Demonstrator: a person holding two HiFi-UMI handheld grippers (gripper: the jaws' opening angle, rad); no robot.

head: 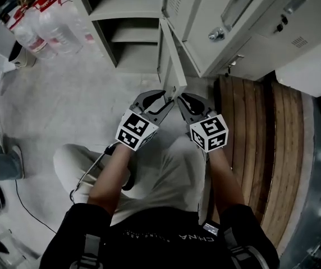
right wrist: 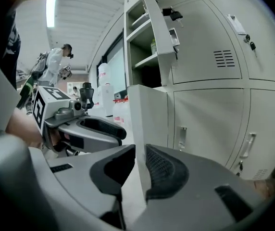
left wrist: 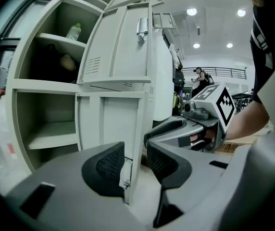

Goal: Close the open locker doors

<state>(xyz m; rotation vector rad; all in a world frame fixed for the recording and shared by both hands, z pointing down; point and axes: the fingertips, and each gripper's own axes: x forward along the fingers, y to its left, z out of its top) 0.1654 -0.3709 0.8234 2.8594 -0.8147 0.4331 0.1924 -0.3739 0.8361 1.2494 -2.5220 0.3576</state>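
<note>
At upper left I see large plastic water bottles (head: 48, 27); wooden planks (head: 261, 150) run down the right side.

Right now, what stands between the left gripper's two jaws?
The free edge of the open pale grey metal locker door, shown in the left gripper view.

Light is bright and even in all 3 views, and it comes from overhead. 4 round ceiling lights (left wrist: 191, 12) glare white in the left gripper view, and 1 strip light (right wrist: 51, 11) burns out in the right gripper view. The pale lockers (head: 244, 27) look flat, with deep shadow in their open shelves. Both gripper views bend hard at the edges and go black in the corners. The dark fingers (right wrist: 164, 170) show little detail, while the door (right wrist: 147, 109) stays sharp.
</note>
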